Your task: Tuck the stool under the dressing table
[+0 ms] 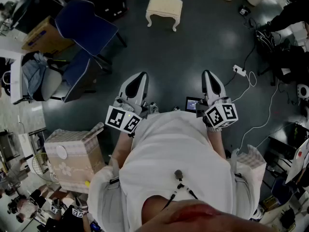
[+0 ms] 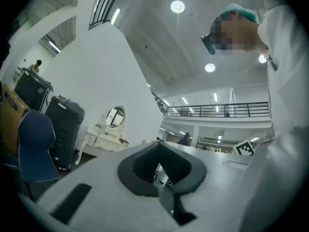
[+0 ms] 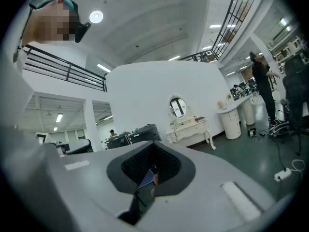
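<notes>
At twelve o'clock the stool (image 1: 164, 9) was seen, well beyond the left hand-held gripper (image 1: 138, 78) and right hand-held gripper (image 1: 208, 76), both pressed together.

Round ceiling lamps (image 2: 177, 6) are shining brightly in both gripper views, whose edges are bending and darkening into a black ring, while the head view is looking dim, with soft glare lying on the dark floor (image 1: 212, 47).
</notes>
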Tool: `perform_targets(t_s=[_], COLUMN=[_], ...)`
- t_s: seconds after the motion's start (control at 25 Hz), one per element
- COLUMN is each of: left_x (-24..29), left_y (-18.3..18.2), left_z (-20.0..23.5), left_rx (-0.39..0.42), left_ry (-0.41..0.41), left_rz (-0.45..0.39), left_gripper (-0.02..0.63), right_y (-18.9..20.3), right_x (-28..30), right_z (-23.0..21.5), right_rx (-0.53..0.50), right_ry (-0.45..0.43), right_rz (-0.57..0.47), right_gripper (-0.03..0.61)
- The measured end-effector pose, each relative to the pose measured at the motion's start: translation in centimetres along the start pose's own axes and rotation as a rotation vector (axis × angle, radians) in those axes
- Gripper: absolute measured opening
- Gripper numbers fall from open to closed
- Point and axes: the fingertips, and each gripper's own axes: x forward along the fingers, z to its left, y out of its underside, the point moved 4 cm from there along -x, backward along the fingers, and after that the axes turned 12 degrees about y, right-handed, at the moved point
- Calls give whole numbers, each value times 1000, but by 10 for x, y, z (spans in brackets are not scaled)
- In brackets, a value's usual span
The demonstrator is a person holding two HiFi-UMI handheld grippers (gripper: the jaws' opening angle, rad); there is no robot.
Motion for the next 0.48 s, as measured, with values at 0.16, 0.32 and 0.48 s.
perform_targets(t_s=[0.16, 0.32, 0.48], left_x=[27, 37, 45], left_y=[13, 28, 33], left_z=[-34, -53, -71], left_rx=[9, -7, 14], left_ry=[8, -21, -32], left_rz=[0, 10, 20], left_gripper=[6, 6, 6], right_y=[-6, -8, -10], right_x=[-17, -34, -45], right_z=[-43, -71, -87], right_rx=[2, -10, -6], right_ry=[27, 33, 23], right_rz=[32, 32, 38], right_gripper=[8, 8, 8])
